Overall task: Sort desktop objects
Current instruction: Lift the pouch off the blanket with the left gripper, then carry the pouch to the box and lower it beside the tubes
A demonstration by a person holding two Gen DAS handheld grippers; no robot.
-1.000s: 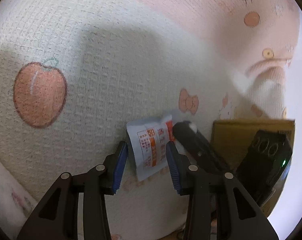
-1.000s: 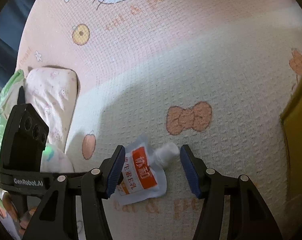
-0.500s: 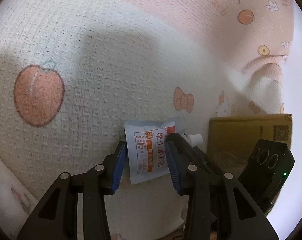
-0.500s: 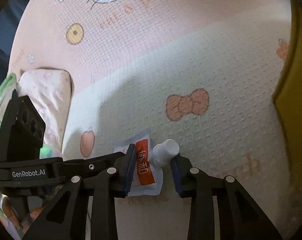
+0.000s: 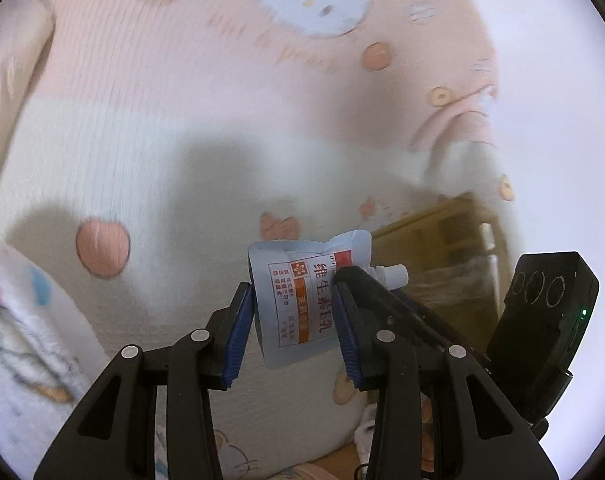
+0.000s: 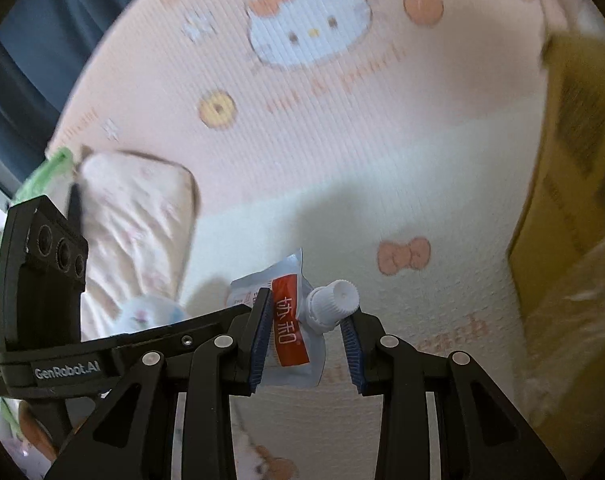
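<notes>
A white spouted pouch [image 5: 298, 304] with an orange label and Chinese print is held up off the Hello Kitty blanket [image 5: 190, 112]. My left gripper [image 5: 292, 330] is shut on the pouch's two side edges. My right gripper [image 6: 306, 336] is shut on the same pouch [image 6: 290, 328] at its top, next to its white screw cap [image 6: 332, 300]. The two grippers cross each other at the pouch. Each gripper's black body shows in the other's view.
An open cardboard box [image 5: 442, 256] stands to the right on the blanket, also at the right edge of the right wrist view [image 6: 574, 184]. A pale pillow [image 6: 138, 216] and green cloth [image 6: 42, 176] lie to the left. A white plush item [image 5: 26, 336] lies at lower left.
The right gripper closed on the pouch's top by the cap. Both grippers lifted the pouch off the blanket, and the views tilted up toward the far end of the blanket.
</notes>
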